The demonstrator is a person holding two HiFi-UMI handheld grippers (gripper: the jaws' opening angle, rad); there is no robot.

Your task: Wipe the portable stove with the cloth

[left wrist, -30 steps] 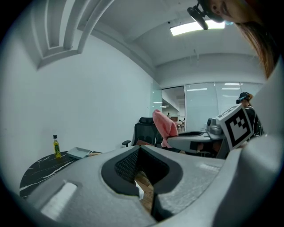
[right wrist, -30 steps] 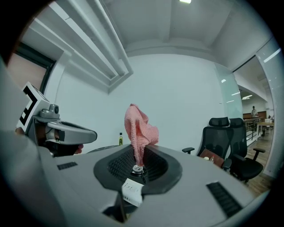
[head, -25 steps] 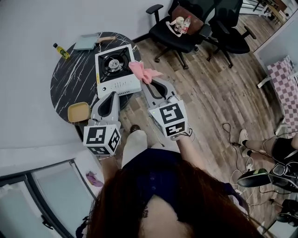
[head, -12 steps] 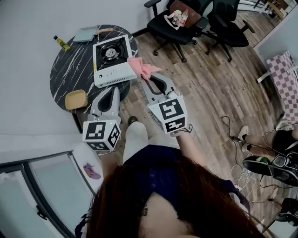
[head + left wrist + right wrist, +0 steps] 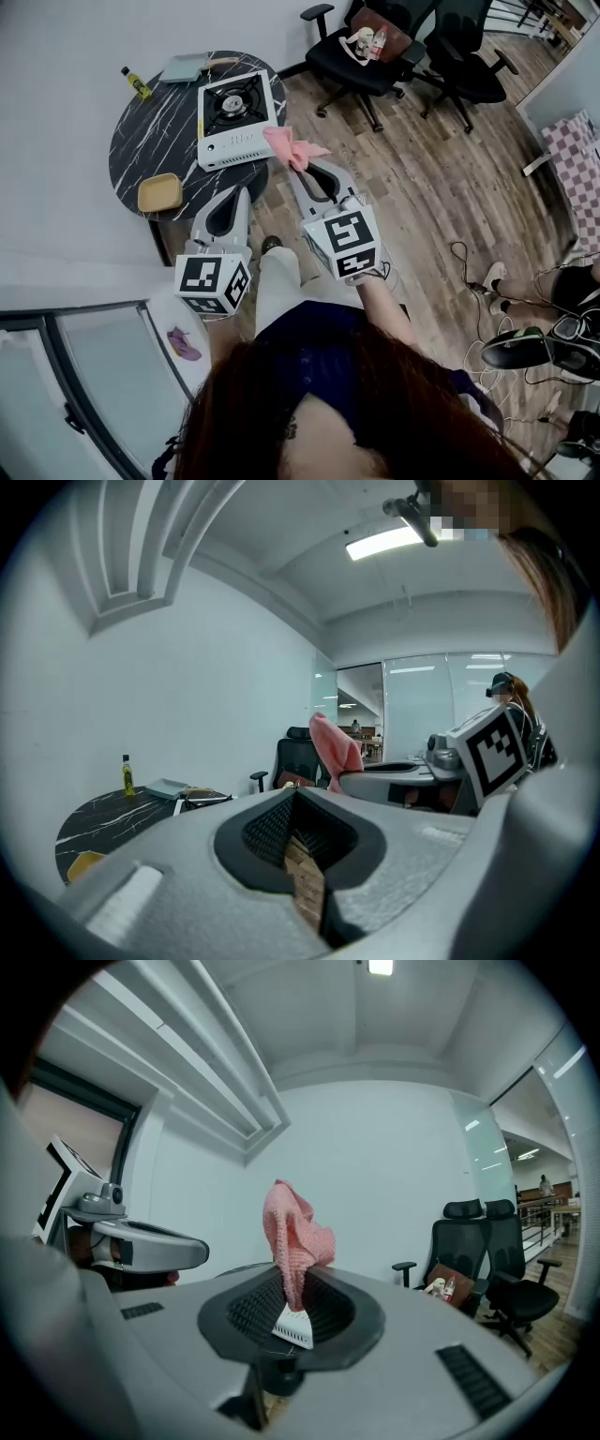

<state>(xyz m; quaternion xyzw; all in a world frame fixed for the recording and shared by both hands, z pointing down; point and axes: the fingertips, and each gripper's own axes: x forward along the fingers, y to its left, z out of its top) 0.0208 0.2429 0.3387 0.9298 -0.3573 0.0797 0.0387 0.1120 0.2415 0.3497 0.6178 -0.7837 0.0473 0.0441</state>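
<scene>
Where the right gripper [image 5: 292,1299] closes its jaws, it pinches the lower end of a pink waffle-knit cloth [image 5: 296,1230], and the rest of the cloth stands up in a crumpled bunch above the pads. Through the gap below the pinch, a corner of the white square portable stove with a black burner [image 5: 292,1327] shows. In the head view the right gripper [image 5: 300,167] holds the pink cloth [image 5: 292,148] just off the stove's [image 5: 234,117] near right corner; whether cloth and stove touch cannot be told.

The left gripper [image 5: 300,808] has its jaws drawn together with nothing between them, only a sliver of wooden plank floor [image 5: 306,892] showing through. In the head view the left gripper [image 5: 242,192] points toward the stove's near edge, a little short of it.

The stove sits on a round black marble-veined table [image 5: 150,141]. A square yellow dish [image 5: 159,192] lies to the stove's near left, a yellow bottle with a dark cap [image 5: 136,82] and a pale grey-green tray [image 5: 185,67] to its far left. Black office chairs [image 5: 361,58] stand well beyond the stove's right side.
</scene>
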